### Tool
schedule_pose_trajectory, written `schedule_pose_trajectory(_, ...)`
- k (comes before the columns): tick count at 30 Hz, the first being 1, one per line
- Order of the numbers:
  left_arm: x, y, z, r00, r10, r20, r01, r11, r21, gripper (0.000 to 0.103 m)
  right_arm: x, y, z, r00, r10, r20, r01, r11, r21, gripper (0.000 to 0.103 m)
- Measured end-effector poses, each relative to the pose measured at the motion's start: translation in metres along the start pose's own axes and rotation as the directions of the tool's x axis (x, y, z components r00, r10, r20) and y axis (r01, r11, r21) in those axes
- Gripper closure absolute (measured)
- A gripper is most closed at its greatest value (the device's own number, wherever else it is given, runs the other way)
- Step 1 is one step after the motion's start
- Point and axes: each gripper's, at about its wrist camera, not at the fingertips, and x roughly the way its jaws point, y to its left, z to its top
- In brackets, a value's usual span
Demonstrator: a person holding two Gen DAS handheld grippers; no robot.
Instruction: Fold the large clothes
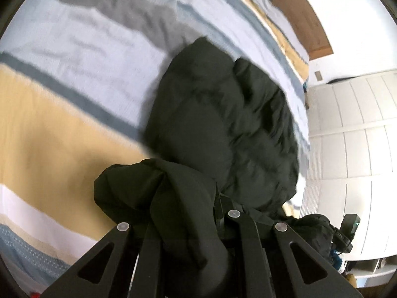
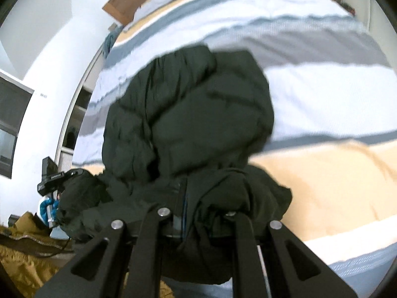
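Note:
A dark puffy jacket (image 1: 223,114) hangs lifted above the striped bed cover (image 1: 74,57), bunched and creased. My left gripper (image 1: 196,213) is shut on a fold of its edge, and the cloth drapes over the fingers and hides the tips. In the right wrist view the same jacket (image 2: 188,109) dangles in front, and my right gripper (image 2: 198,213) is shut on another bunch of its fabric. The other gripper (image 2: 54,181) shows at lower left, also wrapped in the jacket's cloth. In the left wrist view the right gripper's body (image 1: 347,231) shows at lower right.
The bed cover (image 2: 310,79) has white, grey, blue and tan stripes. A wooden headboard (image 1: 305,17) runs at the bed's far end. White cupboard doors (image 1: 352,129) stand beside the bed. A mustard-coloured garment with a zip (image 2: 27,250) lies at lower left.

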Motion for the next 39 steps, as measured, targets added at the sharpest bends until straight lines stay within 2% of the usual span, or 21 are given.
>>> schedule_pose_trajectory(4, -0.014, -0.026, 0.023, 0.998, -0.036, 0.058, 0.035, 0.999, 0.016, 0.093, -0.024, 0.006, 0.026, 0.997, 0.0, 0.081, 0.0, 1.0, 0.003, 0.092)
schedule_pose_trajectory(9, -0.037, -0.052, 0.056, 0.986, -0.107, 0.13, 0.104, 0.994, 0.027, 0.093, -0.047, 0.015, 0.058, 0.984, 0.016, 0.18, -0.02, 1.0, 0.02, 0.092)
schedule_pose_trajectory(14, -0.026, -0.065, 0.094, 0.982, -0.129, 0.141, 0.129, 0.992, 0.005, 0.093, -0.042, 0.006, 0.098, 0.972, 0.024, 0.232, -0.044, 0.996, 0.083, 0.092)
schedule_pose_trajectory(18, 0.006, -0.064, 0.13, 0.981, -0.135, 0.141, 0.143, 0.988, -0.053, 0.092, -0.018, -0.009, 0.129, 0.968, 0.027, 0.251, -0.073, 0.982, 0.175, 0.092)
schedule_pose_trajectory(22, 0.04, -0.058, 0.165, 0.987, -0.097, 0.125, 0.105, 0.992, -0.063, 0.092, 0.017, -0.029, 0.16, 0.968, -0.001, 0.251, -0.067, 0.962, 0.263, 0.092)
schedule_pose_trajectory(28, 0.097, -0.045, 0.222, 0.991, -0.044, 0.123, 0.057, 0.993, -0.104, 0.091, 0.078, -0.069, 0.211, 0.968, -0.063, 0.242, -0.044, 0.91, 0.412, 0.092)
schedule_pose_trajectory(34, 0.151, -0.04, 0.257, 0.995, 0.021, 0.092, -0.014, 0.997, -0.081, 0.088, 0.14, -0.093, 0.246, 0.972, -0.153, 0.178, 0.054, 0.884, 0.465, 0.09)
schedule_pose_trajectory(39, 0.178, -0.033, 0.271, 0.998, 0.006, 0.068, 0.001, 0.994, -0.109, 0.088, 0.172, -0.105, 0.259, 0.974, -0.173, 0.144, 0.089, 0.883, 0.461, 0.09)
